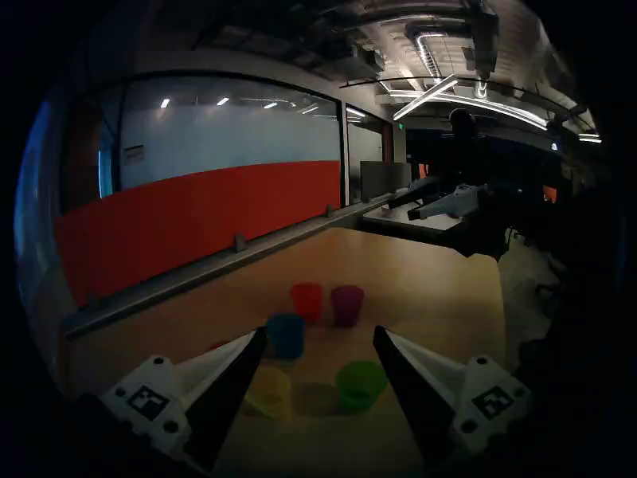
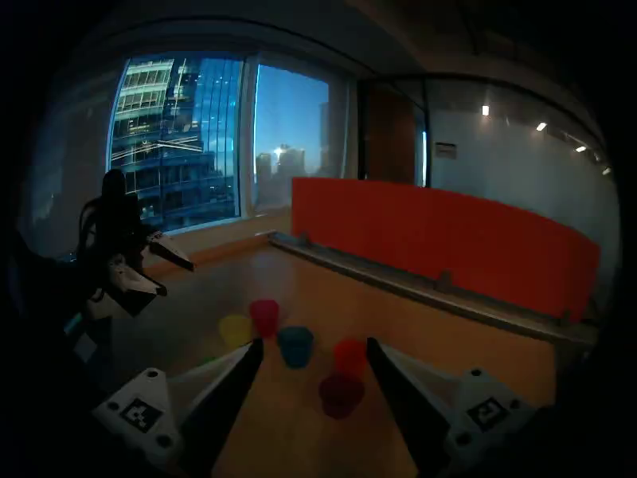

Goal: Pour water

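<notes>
Hovering over the bench, the left tongs gape wide and empty above five small cups: yellow cup, blue cup, red cup, purple cup, green cup. The right tongs likewise stand open, holding nothing. With no cup lifted, pouring seems not yet begun; whether any holds water I cannot tell.

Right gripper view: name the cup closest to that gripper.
The purple cup: it stands lowest in the view, right ahead of the right gripper; the red cup, blue cup and yellow cup stand farther back.
</notes>
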Available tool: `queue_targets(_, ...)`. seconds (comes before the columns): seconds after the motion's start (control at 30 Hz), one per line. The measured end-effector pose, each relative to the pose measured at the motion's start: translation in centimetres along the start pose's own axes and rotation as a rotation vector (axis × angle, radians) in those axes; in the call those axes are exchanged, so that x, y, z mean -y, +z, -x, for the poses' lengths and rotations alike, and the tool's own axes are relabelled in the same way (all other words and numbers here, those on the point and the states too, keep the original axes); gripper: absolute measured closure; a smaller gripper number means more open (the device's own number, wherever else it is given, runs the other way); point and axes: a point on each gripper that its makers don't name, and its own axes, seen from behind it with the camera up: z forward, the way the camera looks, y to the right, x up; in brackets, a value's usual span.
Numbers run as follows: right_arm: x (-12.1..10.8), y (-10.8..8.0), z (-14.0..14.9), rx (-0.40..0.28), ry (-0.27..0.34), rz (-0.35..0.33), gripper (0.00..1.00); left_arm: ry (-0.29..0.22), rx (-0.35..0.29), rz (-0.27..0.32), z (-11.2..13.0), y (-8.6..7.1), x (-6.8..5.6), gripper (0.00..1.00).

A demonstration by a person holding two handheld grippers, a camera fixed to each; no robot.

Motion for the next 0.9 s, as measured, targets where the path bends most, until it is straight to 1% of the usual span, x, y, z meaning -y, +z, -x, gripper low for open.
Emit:
queue_targets(0.2, -0.1, 0.8, 0.9, 0.020, 0.003, -0.001, 0.00, 0.022, 0.029, 0.014, 1.7, 1.1, -0.8, 0.00)
queue_targets(0.4, -0.5, 1.5, 1.5, 0.033, 0.006, 0.000, 0.00, 0.021, 0.065, 0.044, 3.6, 2.2, -1.6, 0.00)
queue_targets(0.67, -0.8, 2.5, 2.2, 0.048, 0.015, -0.005, 0.00, 0.022, 0.109, 0.070, 6.0, 3.3, -2.3, 0.00)
queue_targets(0.9, -1.1, 3.5, 3.1, 0.070, 0.021, -0.009, 0.00, 0.029, 0.147, 0.114, 8.3, 4.0, -3.4, 0.00)
